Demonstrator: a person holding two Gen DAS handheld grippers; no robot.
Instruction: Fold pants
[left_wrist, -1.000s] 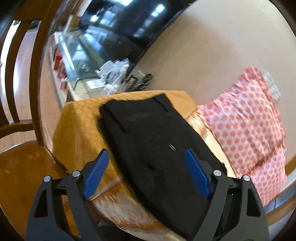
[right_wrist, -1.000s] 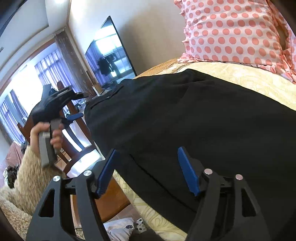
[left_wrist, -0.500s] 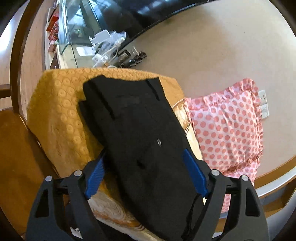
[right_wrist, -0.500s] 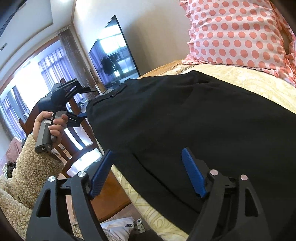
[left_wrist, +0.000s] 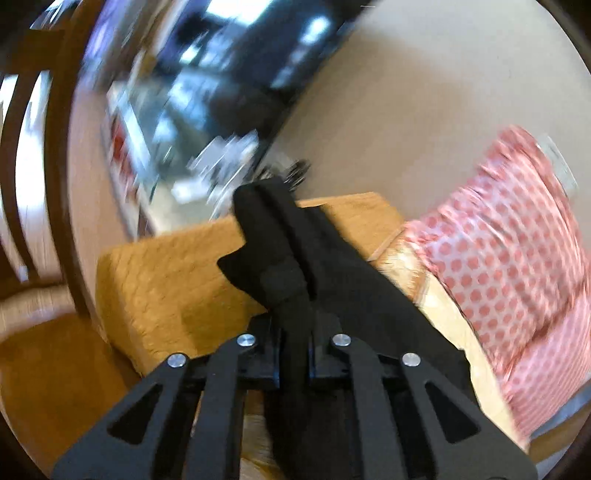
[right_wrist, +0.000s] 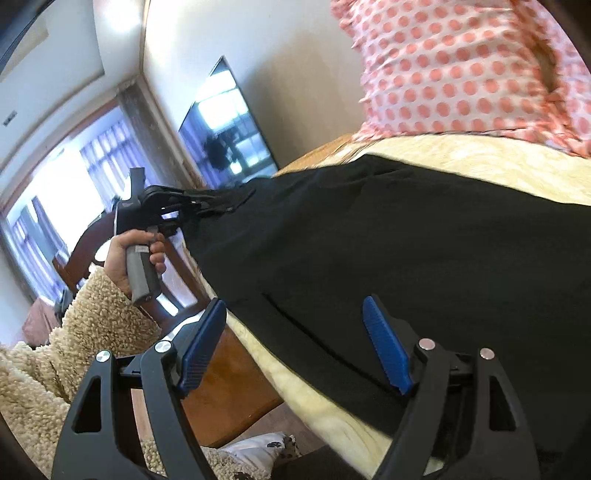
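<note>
Two grippers work on one pair of black trousers, a matte, soft-woven garment spread across a cream, fleecy bed cover. The left gripper is clamped tight on a bunched ridge of the black cloth, its black, triangular-framed fingers nearly meeting around the fabric; from the pinch the cloth rises in a crumpled, pleated fold with a belt loop showing. In the right wrist view the same tool bites the waistband end of the trousers, held by a hand in a curly, sheepskin-like sleeve. The right gripper is spread wide, its ribbed blue pads apart, one over the black cloth and the other off the bed's edge; it grips nothing. A slit pocket runs as a thin line between them. Beyond the trousers lie an ochre quilted blanket with a circle-embossed surface, and a glossy pink pillow with coral dots and a frilled edge. The left wrist view is motion-blurred.
</note>
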